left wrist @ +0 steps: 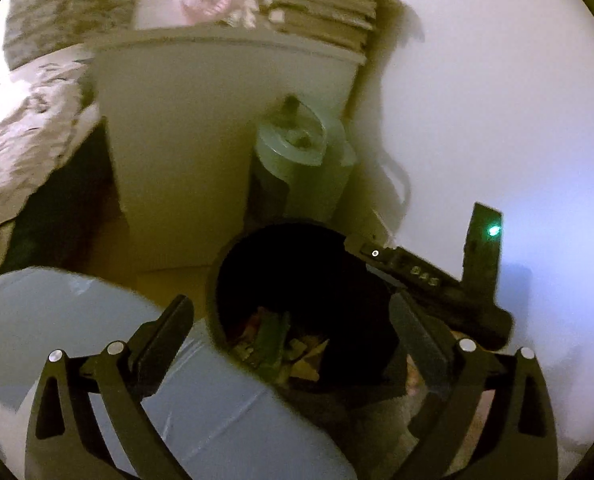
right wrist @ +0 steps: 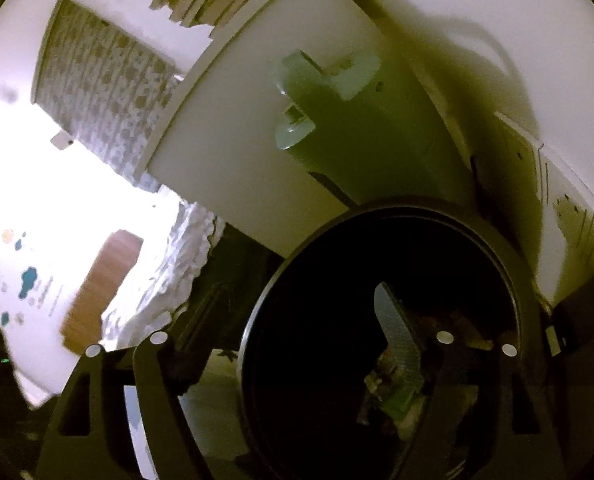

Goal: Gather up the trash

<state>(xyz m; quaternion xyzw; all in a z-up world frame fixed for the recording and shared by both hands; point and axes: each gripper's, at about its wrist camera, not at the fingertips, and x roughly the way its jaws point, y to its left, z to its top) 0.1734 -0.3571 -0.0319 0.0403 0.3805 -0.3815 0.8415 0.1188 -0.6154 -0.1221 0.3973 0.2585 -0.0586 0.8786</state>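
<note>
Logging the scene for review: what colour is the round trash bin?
Black trash bin, with a dark inside holding mixed scraps; the left wrist view shows it best.

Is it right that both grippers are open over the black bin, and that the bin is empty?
Not quite. The bin is not empty: the left wrist view shows wrappers and scraps lying in the bottom, and the right wrist view shows them too. The rest stands: the left gripper and the right gripper are both open at the black bin, with nothing between their fingers.
</note>
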